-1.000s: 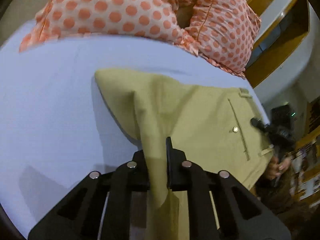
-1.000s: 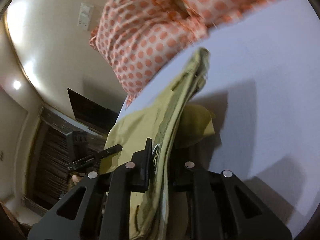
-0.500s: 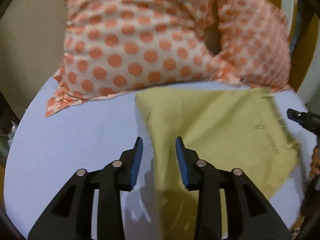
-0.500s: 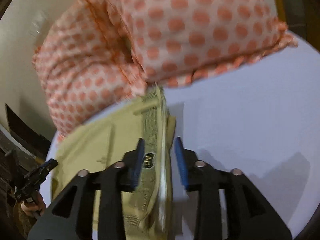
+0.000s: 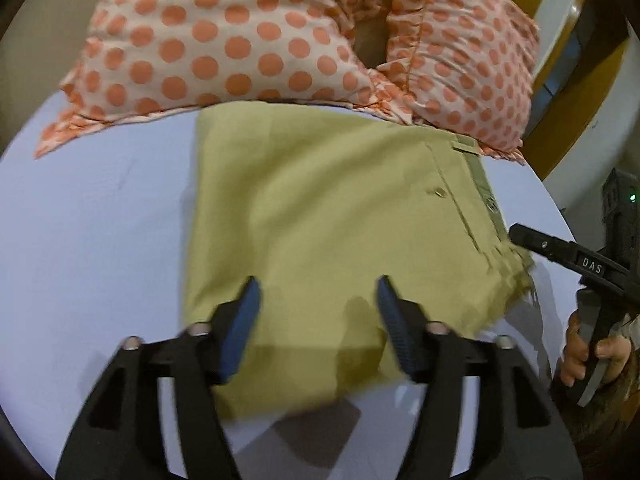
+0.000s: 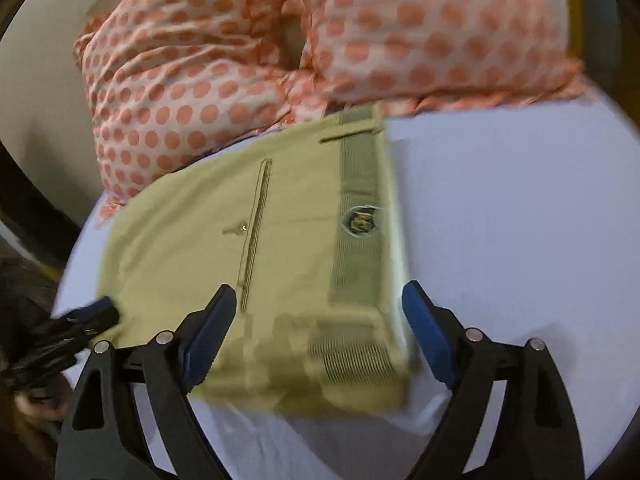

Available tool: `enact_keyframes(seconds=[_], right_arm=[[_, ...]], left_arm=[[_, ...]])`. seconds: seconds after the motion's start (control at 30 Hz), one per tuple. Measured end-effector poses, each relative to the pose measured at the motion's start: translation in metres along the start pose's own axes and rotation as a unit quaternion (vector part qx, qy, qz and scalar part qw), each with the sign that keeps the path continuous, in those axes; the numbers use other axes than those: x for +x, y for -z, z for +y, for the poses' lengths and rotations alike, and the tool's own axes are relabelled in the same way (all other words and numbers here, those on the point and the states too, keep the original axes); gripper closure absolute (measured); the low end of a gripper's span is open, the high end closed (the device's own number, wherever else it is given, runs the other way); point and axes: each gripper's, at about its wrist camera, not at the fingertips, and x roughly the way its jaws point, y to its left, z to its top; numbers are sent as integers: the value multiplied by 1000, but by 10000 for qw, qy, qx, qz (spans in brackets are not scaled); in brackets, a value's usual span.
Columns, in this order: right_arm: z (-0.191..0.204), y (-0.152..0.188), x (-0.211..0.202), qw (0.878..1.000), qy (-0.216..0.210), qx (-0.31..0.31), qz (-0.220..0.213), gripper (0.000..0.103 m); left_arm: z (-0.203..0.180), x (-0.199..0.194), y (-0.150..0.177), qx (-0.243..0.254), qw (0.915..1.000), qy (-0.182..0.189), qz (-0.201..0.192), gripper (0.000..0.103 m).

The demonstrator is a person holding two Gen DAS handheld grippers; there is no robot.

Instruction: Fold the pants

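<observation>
The olive-yellow pants [image 5: 328, 216] lie folded flat in a rectangle on the white bed sheet [image 5: 92, 232]. In the right wrist view the pants [image 6: 248, 248] show the waistband with a round label and a back pocket slit. My left gripper [image 5: 316, 312] is open and empty, its jaws wide apart just above the near edge of the fabric. My right gripper [image 6: 316, 328] is open and empty over the waistband end. The right gripper also shows at the right edge of the left wrist view [image 5: 568, 252].
Two pillows with orange dots [image 5: 248, 36] lie against the far edge of the pants, also in the right wrist view [image 6: 280, 52]. A yellow wooden frame [image 5: 572, 92] stands at the far right. The sheet extends left [image 5: 80, 220] and right [image 6: 520, 220] of the pants.
Both grippers let go of the pants and opened wide. The fabric, held up a second ago, now lies flat and folded in front of the pillows.
</observation>
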Motion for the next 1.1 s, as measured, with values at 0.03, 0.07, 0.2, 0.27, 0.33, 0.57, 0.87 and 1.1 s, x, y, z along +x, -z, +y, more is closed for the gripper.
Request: enact_keyframes(seconds=[0.03,0.07,0.2,0.27,0.33,0.57,0.87,1.1], right_arm=[[0,9,-12,9999,-10,-115,-120,2],[6,25,-32,9991,-1,-264,-317,1],[21,70,-44,9973,133,-688,-226,1],[31,88,-36,9962,311,-815,-61,1],[37,100,-28,9952,404,-878,122,1],[49,120,-18,9889,962,-1076,338,1],[48,122,-20,9900,957,-996,284,1],[48,122,-20,9900,955,-1001,285,1]], left_arm=[[-3,-11,9,63,9999,-104,-72,24],[-6,-21,20,113,9996,-230,-138,20],[-15,-48,69,202,9962,-827,-156,5],[-17,-43,82,221,9955,-920,-3,5],[-17,-35,92,224,9948,-986,136,5],[-22,-20,105,280,9906,-1327,158,2],[-23,-21,110,200,9907,-1346,-68,2],[-23,-21,110,199,9907,-1347,-70,2]])
